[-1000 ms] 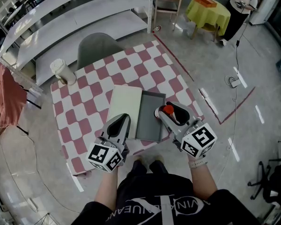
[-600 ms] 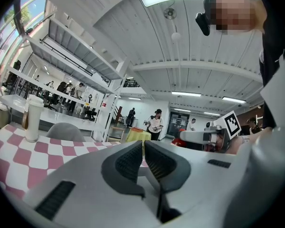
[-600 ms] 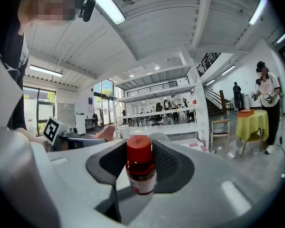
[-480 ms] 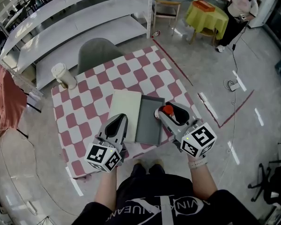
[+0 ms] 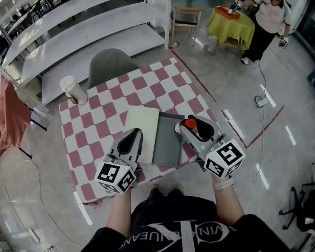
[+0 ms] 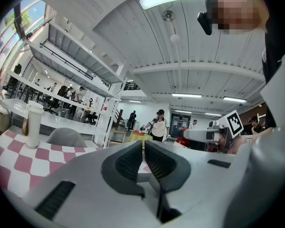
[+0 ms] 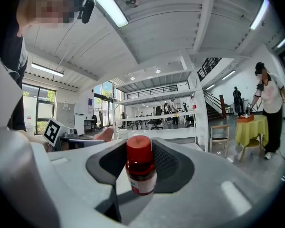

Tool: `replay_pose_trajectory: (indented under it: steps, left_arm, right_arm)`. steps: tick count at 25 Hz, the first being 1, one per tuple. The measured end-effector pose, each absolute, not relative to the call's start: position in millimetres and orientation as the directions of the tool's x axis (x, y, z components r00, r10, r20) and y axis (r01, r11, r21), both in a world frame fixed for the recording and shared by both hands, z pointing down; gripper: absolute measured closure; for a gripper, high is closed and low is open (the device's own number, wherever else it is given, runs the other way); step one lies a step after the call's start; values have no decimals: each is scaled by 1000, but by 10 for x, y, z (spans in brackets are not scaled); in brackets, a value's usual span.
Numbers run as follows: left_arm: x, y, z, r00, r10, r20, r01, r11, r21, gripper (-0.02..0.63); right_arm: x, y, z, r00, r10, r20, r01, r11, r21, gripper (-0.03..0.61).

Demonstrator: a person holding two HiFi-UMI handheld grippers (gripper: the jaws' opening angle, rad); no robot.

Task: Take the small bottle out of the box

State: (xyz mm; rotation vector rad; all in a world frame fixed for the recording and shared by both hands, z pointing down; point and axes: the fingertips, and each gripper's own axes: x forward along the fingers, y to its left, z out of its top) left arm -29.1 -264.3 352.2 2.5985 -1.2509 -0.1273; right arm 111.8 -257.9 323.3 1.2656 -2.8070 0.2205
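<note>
The right gripper (image 7: 141, 151) is gripping a small red-capped bottle of red liquid (image 7: 141, 174) between its jaws, hovering beside the right edge of the open grey box (image 5: 167, 143), which is lying on the red-checked surface (image 5: 94, 125). The left gripper's (image 6: 143, 151) jaws are sitting closed, empty.

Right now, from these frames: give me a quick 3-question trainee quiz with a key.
1. True or false: the right gripper is clamped on the small bottle.
2. The bottle's cap is: A red, B blue, C white.
3. Fill in: in the head view, the pale lid lies to the ___ of the grey box.

Key: 1 true; 2 A; 3 left.
</note>
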Motion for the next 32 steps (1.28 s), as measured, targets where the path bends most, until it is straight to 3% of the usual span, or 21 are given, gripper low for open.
replay_pose_trajectory:
  steps: [32]
  left_arm:
    - [-214,-2691,3366,644,-765,5,-740,-622,256,592]
  right_arm:
    - [1164,-2553,3093,-642,-762,90,-767,636,-88,422]
